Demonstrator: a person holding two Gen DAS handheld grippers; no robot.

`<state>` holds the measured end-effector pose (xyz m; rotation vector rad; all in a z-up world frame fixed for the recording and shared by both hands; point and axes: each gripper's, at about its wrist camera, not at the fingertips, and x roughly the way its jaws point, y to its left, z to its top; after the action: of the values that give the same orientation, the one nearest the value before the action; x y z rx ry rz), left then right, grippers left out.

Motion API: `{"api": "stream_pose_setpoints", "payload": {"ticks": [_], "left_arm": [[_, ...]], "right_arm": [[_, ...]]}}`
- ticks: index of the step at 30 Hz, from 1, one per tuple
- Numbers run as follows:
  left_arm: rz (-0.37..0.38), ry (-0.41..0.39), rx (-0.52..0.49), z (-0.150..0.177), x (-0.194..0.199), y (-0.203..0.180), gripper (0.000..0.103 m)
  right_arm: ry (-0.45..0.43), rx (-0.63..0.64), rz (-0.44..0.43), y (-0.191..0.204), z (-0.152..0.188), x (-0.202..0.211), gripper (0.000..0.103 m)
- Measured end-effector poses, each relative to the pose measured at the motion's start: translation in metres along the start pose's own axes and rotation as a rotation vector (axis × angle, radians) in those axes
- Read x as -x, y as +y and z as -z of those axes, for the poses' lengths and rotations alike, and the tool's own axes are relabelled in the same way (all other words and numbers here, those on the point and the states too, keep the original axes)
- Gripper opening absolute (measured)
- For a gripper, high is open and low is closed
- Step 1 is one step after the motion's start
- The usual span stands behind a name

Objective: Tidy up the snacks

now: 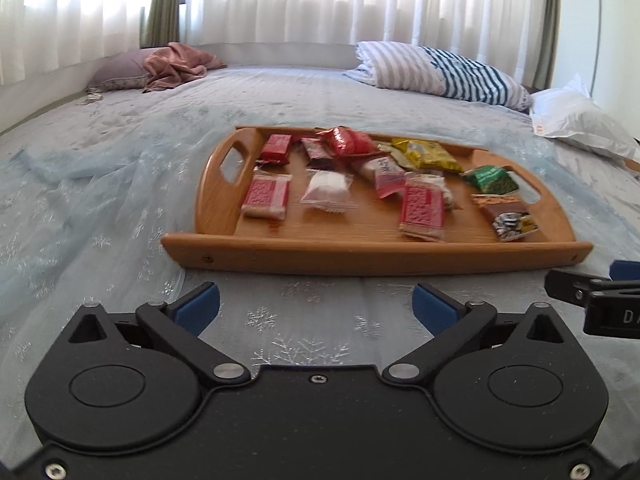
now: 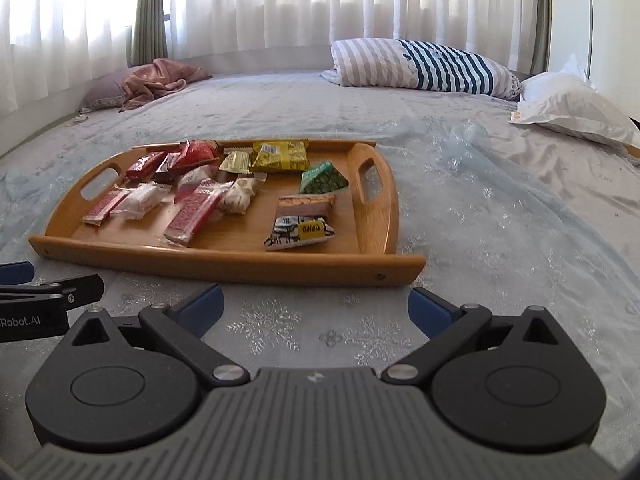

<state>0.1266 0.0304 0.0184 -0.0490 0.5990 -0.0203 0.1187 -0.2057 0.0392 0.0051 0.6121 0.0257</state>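
A wooden tray (image 1: 280,254) with two handles lies on the bed; it also shows in the right wrist view (image 2: 224,266). It holds several wrapped snacks: red packets (image 1: 266,194), a white packet (image 1: 328,188), a yellow packet (image 1: 426,154), a green packet (image 1: 492,178) and a brown bar (image 1: 506,216). My left gripper (image 1: 316,304) is open and empty, just in front of the tray's near edge. My right gripper (image 2: 316,306) is open and empty, in front of the tray's right part. Each gripper shows at the edge of the other's view.
The bed has a pale blue snowflake cover (image 1: 100,208). A striped pillow (image 1: 440,72) and a white pillow (image 1: 580,124) lie at the far right. A pink cloth on a purple pillow (image 1: 160,66) lies at the far left. Curtains hang behind.
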Motion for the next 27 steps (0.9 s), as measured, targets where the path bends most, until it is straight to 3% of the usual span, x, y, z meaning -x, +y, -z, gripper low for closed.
{"api": "stream_pose_setpoints", "payload": {"ticks": [5, 9, 12, 27], "left_arm": [[-0.004, 0.052, 0.058, -0.011, -0.022, 0.007, 0.103], [-0.044, 0.090, 0.043, -0.016, -0.038, 0.007, 0.103], [-0.076, 0.091, -0.004, -0.014, -0.043, -0.002, 0.103], [-0.088, 0.072, -0.017, -0.009, -0.047, -0.005, 0.103]], "right_arm": [[0.011, -0.026, 0.020, 0.002, -0.001, -0.020, 0.103], [0.026, -0.006, 0.007, 0.007, -0.005, -0.032, 0.103], [0.082, 0.002, -0.008, 0.011, -0.002, -0.046, 0.103], [0.051, 0.009, 0.001, 0.013, 0.003, -0.046, 0.103]]}}
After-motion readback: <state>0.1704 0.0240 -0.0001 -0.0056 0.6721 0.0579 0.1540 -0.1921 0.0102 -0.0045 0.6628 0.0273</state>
